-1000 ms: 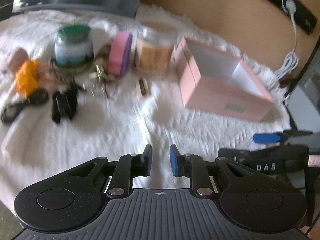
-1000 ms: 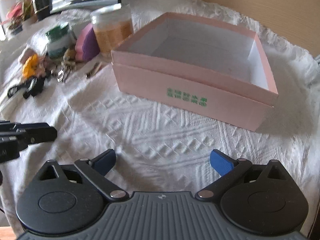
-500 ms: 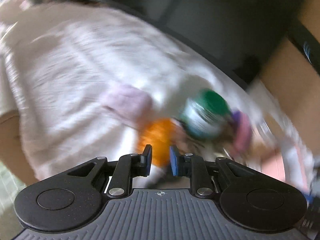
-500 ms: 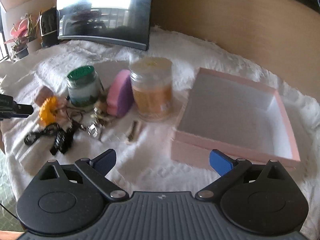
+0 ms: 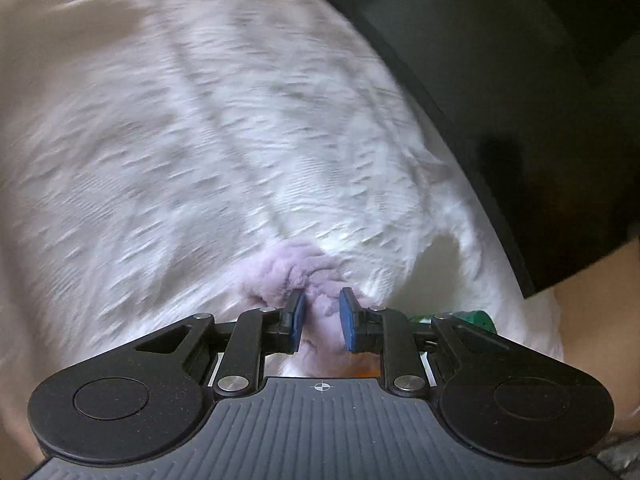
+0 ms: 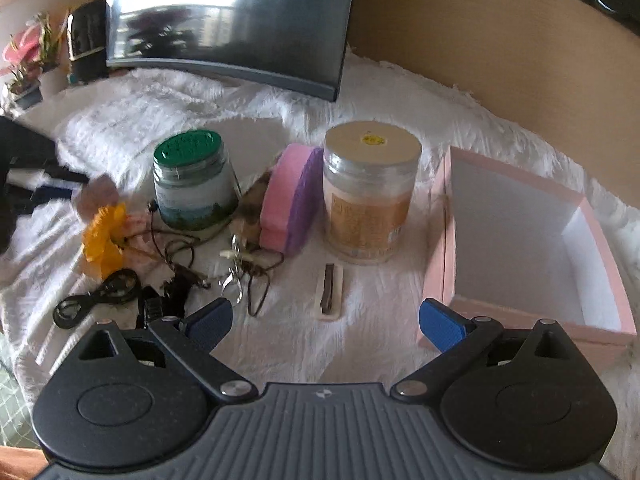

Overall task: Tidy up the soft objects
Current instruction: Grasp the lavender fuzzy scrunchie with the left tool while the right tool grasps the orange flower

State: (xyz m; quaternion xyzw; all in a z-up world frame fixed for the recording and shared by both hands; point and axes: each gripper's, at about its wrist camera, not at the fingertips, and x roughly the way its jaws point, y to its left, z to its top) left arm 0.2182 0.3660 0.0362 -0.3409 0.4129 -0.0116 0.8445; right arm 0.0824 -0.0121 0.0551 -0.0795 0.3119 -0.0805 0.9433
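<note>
My left gripper (image 5: 320, 320) is nearly closed, with a fluffy pale-purple puff (image 5: 292, 272) between and ahead of its blue pads; the view is blurred. The puff also shows in the right wrist view (image 6: 98, 196), far left, with the left gripper's dark shape beside it. My right gripper (image 6: 324, 320) is open and empty above the white cloth. An orange fabric flower (image 6: 104, 236), a pink and purple sponge (image 6: 290, 200) and an open empty pink box (image 6: 444, 276) lie on the cloth.
A green-lidded jar (image 6: 192, 184) and a clear jar with an orange label (image 6: 370, 196) stand mid-table. Black cords (image 6: 100, 300), keys (image 6: 236, 264) and a small hair clip (image 6: 330, 292) lie in front. A dark monitor (image 6: 228, 20) stands behind.
My left gripper has swung left and come down over the purple puff. My right gripper has risen and pulled back from the pink box, staying open.
</note>
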